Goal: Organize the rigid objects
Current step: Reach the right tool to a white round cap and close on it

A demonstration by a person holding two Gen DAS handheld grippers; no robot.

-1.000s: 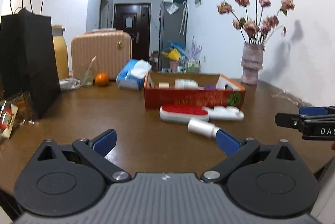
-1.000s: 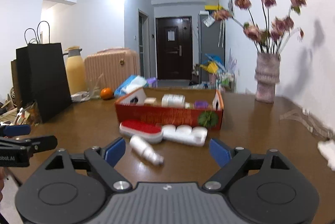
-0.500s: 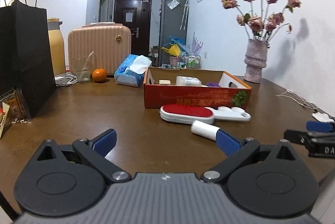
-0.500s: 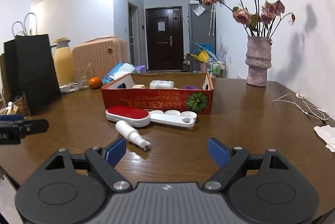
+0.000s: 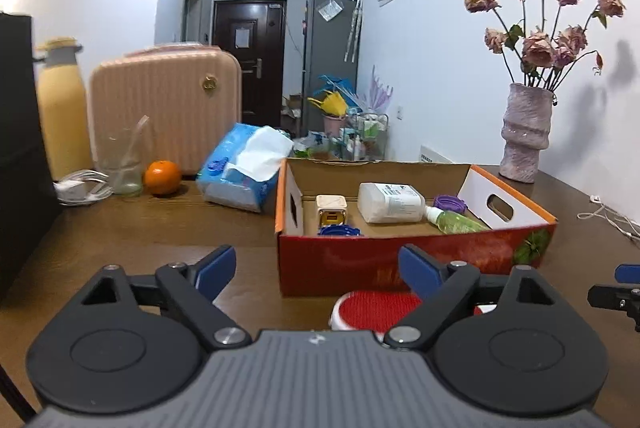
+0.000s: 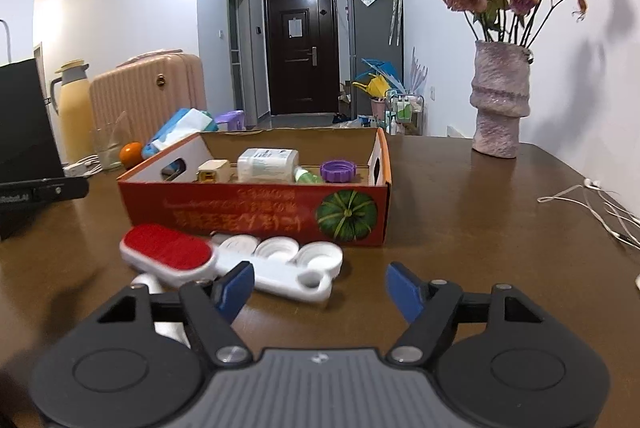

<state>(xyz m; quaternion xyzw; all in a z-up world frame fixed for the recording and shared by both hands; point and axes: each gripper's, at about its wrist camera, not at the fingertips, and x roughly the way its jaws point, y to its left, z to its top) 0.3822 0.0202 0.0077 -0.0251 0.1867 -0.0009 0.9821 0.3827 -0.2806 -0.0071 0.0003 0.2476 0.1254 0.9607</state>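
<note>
I see the red box (image 6: 256, 216) mid-table, holding a white bottle (image 6: 267, 164), a purple lid (image 6: 339, 171), a charger cube (image 6: 213, 171) and a green bottle (image 5: 456, 221). Along the far edge stand a suitcase (image 5: 164, 104), a yellow flask (image 5: 62, 108), a glass (image 5: 122, 168), an orange (image 5: 162, 178) and tissues (image 5: 244, 168); the vase (image 6: 500, 100) sits at the far right corner, earphones (image 6: 592, 204) near the right edge. The lint brush (image 6: 168, 254) and white tray (image 6: 280, 260) lie just in front of the box, a small white bottle (image 6: 146, 282) beside them. My left gripper (image 5: 316, 266) is apart, empty, jaws just closing, the brush below its right finger. My right gripper (image 6: 320, 286) is released too, narrowing, over the tray's near end, gripping nothing.
</note>
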